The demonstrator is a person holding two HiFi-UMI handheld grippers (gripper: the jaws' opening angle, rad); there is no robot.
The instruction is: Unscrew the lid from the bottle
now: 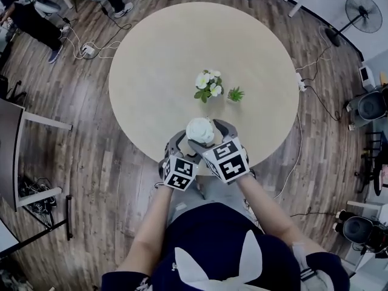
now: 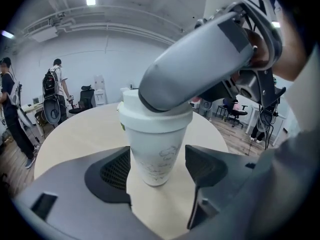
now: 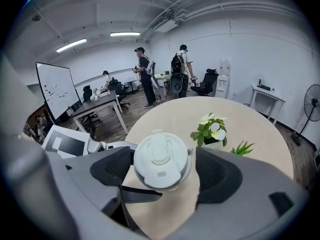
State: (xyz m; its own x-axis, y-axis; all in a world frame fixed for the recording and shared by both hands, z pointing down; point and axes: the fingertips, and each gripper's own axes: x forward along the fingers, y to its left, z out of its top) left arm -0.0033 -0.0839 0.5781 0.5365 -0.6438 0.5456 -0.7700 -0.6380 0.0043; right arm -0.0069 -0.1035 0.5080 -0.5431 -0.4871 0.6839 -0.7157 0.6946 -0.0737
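**Gripping a white bottle (image 1: 200,130) at the near edge of the round desk (image 1: 157,59)**

The left gripper (image 2: 157,166) was clamped on the lower body of the bottle. In its own view the left pad lay flat against the tapered wall. The right pad touched the wall higher up, and a sliver of desk showed below it where the body narrowed. The bottle stood upright on the desk, close to the person, with its white lid (image 3: 162,160) on top.

The right gripper (image 3: 161,170) hung over the bottle from above, just right of the left gripper in the head view. Its jaws stood apart around the lid, one pad on each side. The left pad was right at the rim, and a thin gap showed between the rim and the right pad, so neither was pressing. In the left gripper view one grey jaw of the right gripper crossed the top of the lid.

Farther back on the desk and slightly right stood a pot of white flowers (image 1: 208,85). Just beside it on the right was a small green plant (image 1: 235,94). At the far right a fan (image 1: 362,12) stood on the floor.
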